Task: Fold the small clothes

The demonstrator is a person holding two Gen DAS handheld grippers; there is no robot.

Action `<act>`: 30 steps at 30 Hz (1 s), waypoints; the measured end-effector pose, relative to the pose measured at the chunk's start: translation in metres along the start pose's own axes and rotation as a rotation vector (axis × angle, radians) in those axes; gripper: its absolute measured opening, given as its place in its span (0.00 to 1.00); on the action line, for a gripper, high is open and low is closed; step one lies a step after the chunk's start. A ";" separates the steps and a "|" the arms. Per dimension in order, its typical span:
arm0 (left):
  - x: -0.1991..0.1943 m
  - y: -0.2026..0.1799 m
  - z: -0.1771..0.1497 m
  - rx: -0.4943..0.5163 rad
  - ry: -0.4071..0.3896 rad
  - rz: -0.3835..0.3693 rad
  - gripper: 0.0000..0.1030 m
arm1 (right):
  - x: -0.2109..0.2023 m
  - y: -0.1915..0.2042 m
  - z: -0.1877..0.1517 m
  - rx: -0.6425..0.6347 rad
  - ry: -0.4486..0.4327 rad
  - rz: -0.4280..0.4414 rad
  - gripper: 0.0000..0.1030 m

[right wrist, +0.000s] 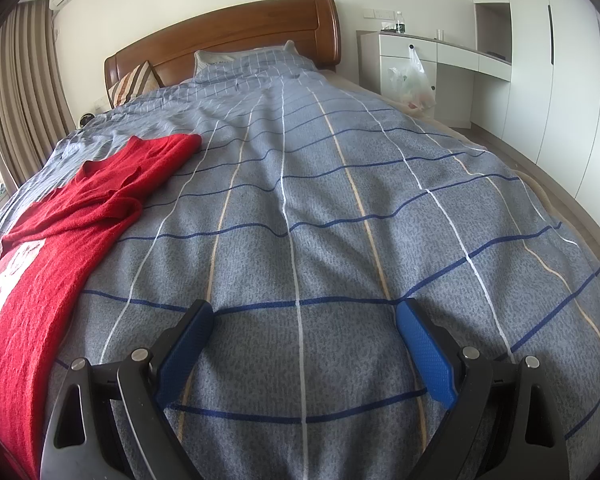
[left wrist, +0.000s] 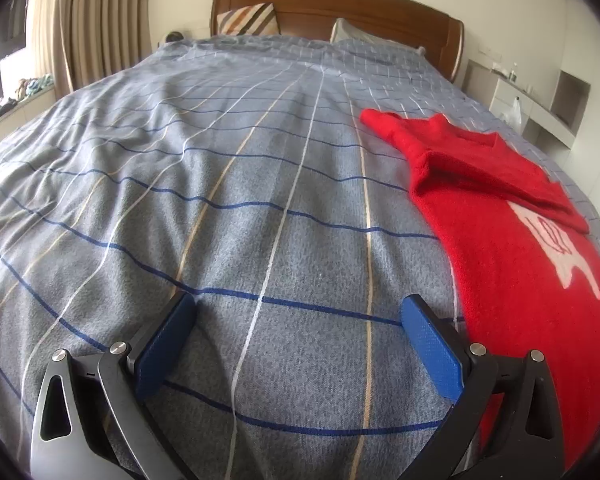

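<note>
Left gripper (left wrist: 298, 308): released, nothing between pads, over bare duvet (left wrist: 228, 208). Red sweater (left wrist: 512, 240) just right of its right finger, sleeve folded across chest, far sleeve tip toward headboard (left wrist: 332, 8). Right gripper (right wrist: 305, 314): spread wide, empty; sweater (right wrist: 56, 240) left of it. Open duvet far and right, up to bed edge by white cabinets (right wrist: 540, 80).

Small red knit sweater (left wrist: 512, 216) with a white patch on the front, lying flat on the bed, both sleeves already folded across the chest.
</note>
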State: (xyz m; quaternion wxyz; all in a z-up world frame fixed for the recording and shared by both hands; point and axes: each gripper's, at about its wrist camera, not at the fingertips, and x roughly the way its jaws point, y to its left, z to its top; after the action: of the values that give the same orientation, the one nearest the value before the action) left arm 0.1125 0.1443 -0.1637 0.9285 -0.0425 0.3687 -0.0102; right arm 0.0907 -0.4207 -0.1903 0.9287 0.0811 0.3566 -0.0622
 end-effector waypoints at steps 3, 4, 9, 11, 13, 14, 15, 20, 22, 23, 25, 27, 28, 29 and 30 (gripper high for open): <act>0.000 -0.001 0.000 0.005 -0.002 0.006 0.99 | 0.000 0.000 0.000 0.001 -0.001 0.002 0.89; 0.000 -0.002 -0.001 0.007 -0.003 0.009 0.99 | 0.000 0.000 0.000 0.002 -0.002 0.003 0.89; 0.000 -0.004 -0.002 0.016 -0.006 0.020 0.99 | 0.001 -0.001 -0.001 0.006 -0.005 0.009 0.89; 0.000 -0.004 -0.002 0.015 -0.006 0.020 0.99 | 0.000 -0.002 -0.001 0.007 -0.006 0.011 0.89; 0.000 -0.004 -0.002 0.016 -0.006 0.020 0.99 | 0.000 -0.002 -0.001 0.007 -0.006 0.012 0.89; 0.000 -0.004 -0.002 0.016 -0.007 0.021 0.99 | 0.000 -0.002 -0.001 0.007 -0.006 0.012 0.89; 0.000 -0.004 -0.002 0.016 -0.007 0.020 0.99 | 0.000 -0.002 -0.001 0.007 -0.006 0.012 0.89; 0.000 -0.004 -0.002 0.016 -0.006 0.020 0.99 | 0.000 -0.002 -0.001 0.006 -0.006 0.011 0.89; 0.000 -0.004 -0.002 0.016 -0.007 0.020 0.99 | 0.000 -0.002 -0.001 0.007 -0.006 0.012 0.89; 0.000 -0.004 -0.002 0.017 -0.007 0.020 0.99 | 0.000 -0.002 -0.001 0.007 -0.006 0.012 0.89; 0.000 -0.004 -0.002 0.017 -0.007 0.020 0.99 | 0.000 -0.002 -0.001 0.007 -0.005 0.012 0.89; 0.000 -0.004 -0.002 0.017 -0.007 0.020 0.99 | 0.000 -0.002 -0.001 0.007 -0.005 0.012 0.89; 0.000 -0.004 -0.002 0.017 -0.007 0.020 0.99 | 0.000 -0.002 -0.001 0.007 -0.005 0.012 0.89; 0.000 -0.004 -0.002 0.017 -0.007 0.020 0.99 | 0.000 -0.002 -0.001 0.007 -0.005 0.012 0.89; 0.000 -0.004 -0.002 0.018 -0.007 0.021 0.99 | 0.000 -0.002 -0.002 0.007 -0.005 0.012 0.89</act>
State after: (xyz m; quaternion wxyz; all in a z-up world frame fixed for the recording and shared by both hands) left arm 0.1107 0.1399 -0.1648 0.9303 -0.0305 0.3656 -0.0035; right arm 0.0890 -0.4226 -0.1913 0.9296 0.0861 0.3535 -0.0581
